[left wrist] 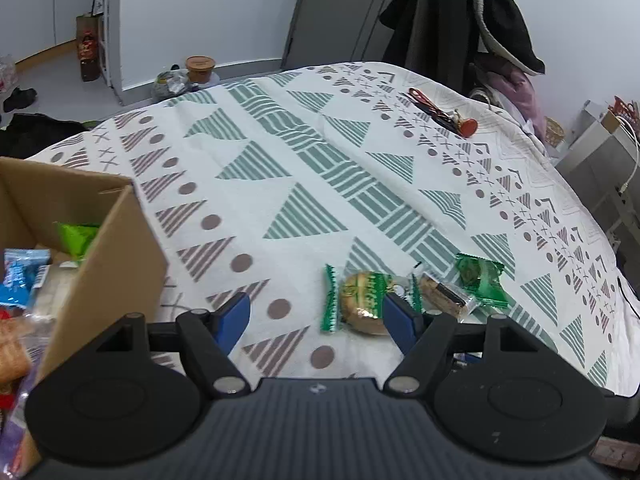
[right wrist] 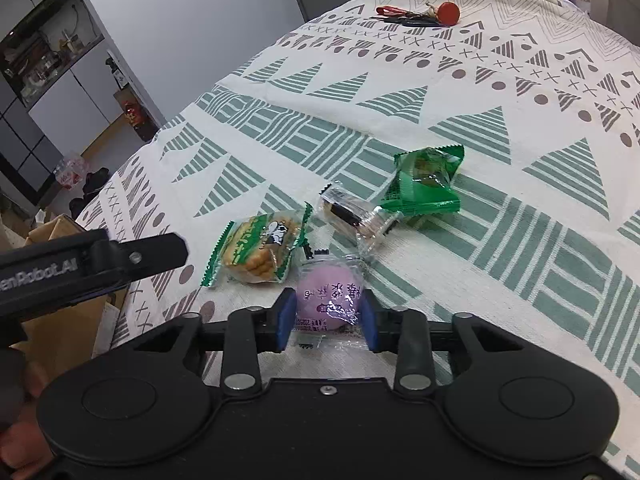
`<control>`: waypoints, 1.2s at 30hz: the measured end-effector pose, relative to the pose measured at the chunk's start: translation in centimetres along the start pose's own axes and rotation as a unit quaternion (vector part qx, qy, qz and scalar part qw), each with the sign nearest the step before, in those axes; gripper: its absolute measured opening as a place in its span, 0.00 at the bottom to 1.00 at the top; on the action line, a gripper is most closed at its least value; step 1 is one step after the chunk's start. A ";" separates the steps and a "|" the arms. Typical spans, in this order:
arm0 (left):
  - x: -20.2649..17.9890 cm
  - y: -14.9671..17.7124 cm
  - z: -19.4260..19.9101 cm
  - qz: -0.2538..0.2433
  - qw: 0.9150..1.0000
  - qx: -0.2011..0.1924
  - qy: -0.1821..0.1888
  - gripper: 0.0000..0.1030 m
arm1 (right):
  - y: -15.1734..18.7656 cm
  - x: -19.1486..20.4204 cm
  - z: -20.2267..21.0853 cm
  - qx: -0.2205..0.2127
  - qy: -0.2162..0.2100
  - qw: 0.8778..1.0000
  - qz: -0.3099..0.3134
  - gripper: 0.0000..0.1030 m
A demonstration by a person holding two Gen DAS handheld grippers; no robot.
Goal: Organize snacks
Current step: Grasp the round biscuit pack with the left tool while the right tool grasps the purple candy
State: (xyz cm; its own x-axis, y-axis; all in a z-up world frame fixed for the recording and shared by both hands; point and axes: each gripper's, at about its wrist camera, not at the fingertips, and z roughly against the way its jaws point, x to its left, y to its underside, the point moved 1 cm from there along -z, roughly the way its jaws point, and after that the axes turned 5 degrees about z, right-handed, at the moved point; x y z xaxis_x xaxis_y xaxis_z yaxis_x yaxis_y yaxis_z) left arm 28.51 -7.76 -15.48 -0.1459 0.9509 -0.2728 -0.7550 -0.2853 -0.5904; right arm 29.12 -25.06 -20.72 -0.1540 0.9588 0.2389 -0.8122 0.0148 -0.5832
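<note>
My right gripper [right wrist: 328, 320] is shut on a round purple snack [right wrist: 330, 298] in a clear wrapper, low over the patterned tablecloth [right wrist: 440, 92]. Just beyond it lie a green-edged biscuit pack [right wrist: 260, 250], a clear-wrapped bar [right wrist: 354, 216] and a green packet [right wrist: 426, 182]. My left gripper [left wrist: 318, 320] is open and holds nothing; its right pad sits beside the biscuit pack [left wrist: 362, 300]. The bar [left wrist: 444, 294] and green packet [left wrist: 482, 280] lie to the right of it. A cardboard box [left wrist: 120, 240] with several snacks inside stands at the left.
Keys on a red lanyard with a red round tag [left wrist: 444, 116] lie at the table's far side. A chair draped with a dark coat [left wrist: 460, 20] stands behind the table. The left gripper's body [right wrist: 100, 264] reaches in above the box [right wrist: 60, 320]; a hand [right wrist: 20, 440] holds it.
</note>
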 end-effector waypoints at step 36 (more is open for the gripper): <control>-5.2 1.0 -6.3 -0.070 0.997 0.040 -0.011 0.51 | -0.7 -4.2 0.8 -0.012 0.056 0.998 -0.035 0.34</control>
State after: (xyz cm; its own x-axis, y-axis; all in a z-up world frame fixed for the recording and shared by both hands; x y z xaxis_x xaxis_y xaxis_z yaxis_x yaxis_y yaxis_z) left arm 32.53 -13.70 -19.42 -0.0497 0.9833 -0.1751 -0.8176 -0.1407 -0.5583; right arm 29.84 -29.38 -20.69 -0.0332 0.9809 0.1918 -0.8046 0.0876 -0.5873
